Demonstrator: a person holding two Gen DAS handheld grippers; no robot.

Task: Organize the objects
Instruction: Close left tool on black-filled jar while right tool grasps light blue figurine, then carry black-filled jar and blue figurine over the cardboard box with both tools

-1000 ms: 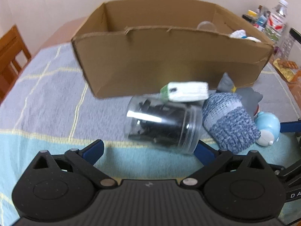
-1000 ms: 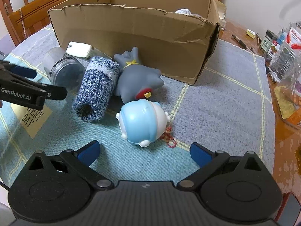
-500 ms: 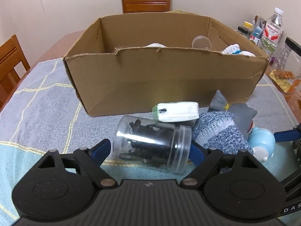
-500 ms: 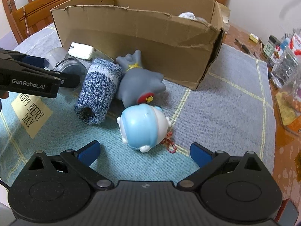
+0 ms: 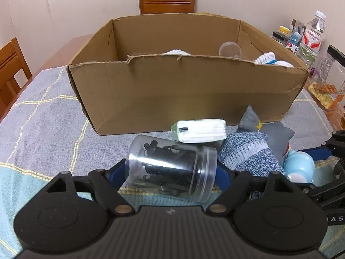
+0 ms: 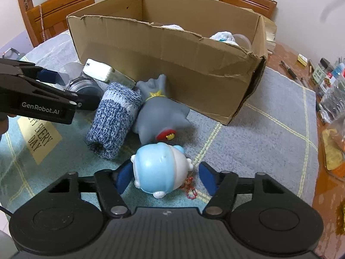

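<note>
A clear jar (image 5: 171, 168) of black clips lies on its side on the cloth, between the fingers of my left gripper (image 5: 170, 172), which touch or nearly touch its sides. My right gripper (image 6: 165, 177) is open around a light blue and white toy (image 6: 160, 168), with a gap on the right side. A blue knit sleeve (image 6: 113, 118), a grey toy (image 6: 161, 112) and a white packet (image 5: 200, 130) lie in front of the open cardboard box (image 5: 183, 92). The left gripper also shows in the right wrist view (image 6: 71, 88).
The box (image 6: 172, 58) holds white knit items (image 5: 271, 61) and a clear cup (image 5: 229, 48). Bottles and jars (image 5: 310, 41) stand at the right table edge. Wooden chairs (image 5: 167, 3) stand behind and left. A yellow card (image 6: 39, 136) lies on the cloth.
Both grippers moved forward. The left fingers now flank the jar and have narrowed onto it. The right fingers now flank the blue toy.
</note>
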